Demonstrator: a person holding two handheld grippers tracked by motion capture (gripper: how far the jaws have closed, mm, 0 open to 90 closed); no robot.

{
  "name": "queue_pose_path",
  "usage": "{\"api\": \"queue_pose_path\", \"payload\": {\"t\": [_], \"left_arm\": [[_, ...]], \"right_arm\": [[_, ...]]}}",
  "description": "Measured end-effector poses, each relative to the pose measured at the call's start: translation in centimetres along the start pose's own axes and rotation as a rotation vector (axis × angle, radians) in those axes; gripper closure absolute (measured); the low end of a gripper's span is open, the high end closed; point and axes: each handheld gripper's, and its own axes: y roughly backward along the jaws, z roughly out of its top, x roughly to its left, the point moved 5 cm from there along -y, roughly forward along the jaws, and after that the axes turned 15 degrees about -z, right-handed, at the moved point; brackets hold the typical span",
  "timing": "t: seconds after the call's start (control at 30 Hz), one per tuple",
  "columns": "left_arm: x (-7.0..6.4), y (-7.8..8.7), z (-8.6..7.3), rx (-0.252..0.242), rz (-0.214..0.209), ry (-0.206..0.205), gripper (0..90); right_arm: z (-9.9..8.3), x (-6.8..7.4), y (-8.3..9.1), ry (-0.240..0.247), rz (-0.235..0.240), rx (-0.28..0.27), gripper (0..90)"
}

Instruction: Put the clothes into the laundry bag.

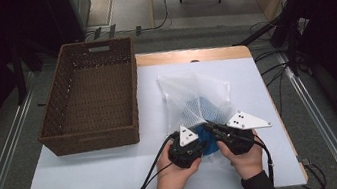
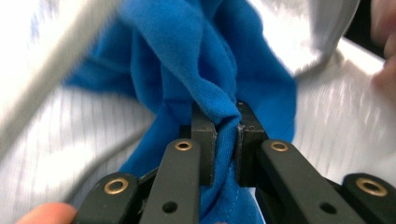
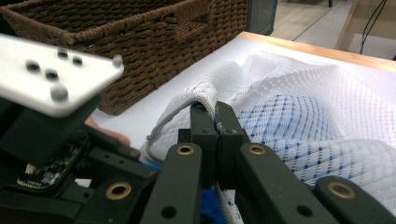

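White-covered table (image 1: 93, 176), wicker basket (image 1: 87, 100) at left | left gripper (image 2: 227, 135) clamped on blue cloth (image 2: 196, 60) at mesh bag (image 1: 196, 96) mouth | right gripper (image 3: 216, 122) pinching bag rim (image 3: 187, 105) | risk: cloth snags mesh, rim slips | left gripper view shows cloth bunched.

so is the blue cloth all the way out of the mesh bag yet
No, partly out: the left claw pinches the blue cloth at the mesh bag mouth, blue showing inside.

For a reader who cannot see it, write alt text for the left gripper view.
The left gripper is shut on a bunched fold of blue cloth, seen close up. White mesh bag lies blurred around the cloth.
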Motion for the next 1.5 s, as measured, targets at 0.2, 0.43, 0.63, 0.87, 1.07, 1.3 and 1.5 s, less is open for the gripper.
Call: {"api": "queue_pose_path", "payload": {"t": [0.2,0.43,0.63,0.87,1.07,1.3,1.5], "left_arm": [[1.3,-0.3,2.7,-0.144,0.112,0.024,82.6],[4.8,-2.0,2.8,-0.104,0.201,0.088,78.5],[3.0,-0.2,2.0,-0.104,0.085,0.024,42.8],[1.9,0.2,-0.9,0.012,0.171,0.045,34.6],[2.0,-1.0,-1.0,0.069,0.224,0.048,50.4],[2.2,-2.6,0.3,0.021,0.12,0.154,86.3],[3.2,-2.7,2.1,-0.15,0.157,0.184,86.8]], "right_arm": [[0.6,0.0,0.7,-0.015,0.003,-0.029,90.0],[0.3,-0.2,0.5,-0.01,-0.005,-0.012,90.0],[-0.1,-0.8,0.2,-0.025,-0.014,0.004,90.0],[0.1,-1.1,0.2,-0.039,-0.027,-0.005,90.0],[0.0,-0.9,0.1,-0.032,-0.024,0.001,90.0],[-0.2,-0.9,-0.1,-0.056,-0.024,0.011,90.0],[-0.1,-1.0,0.0,-0.075,-0.033,0.01,90.0]]}}
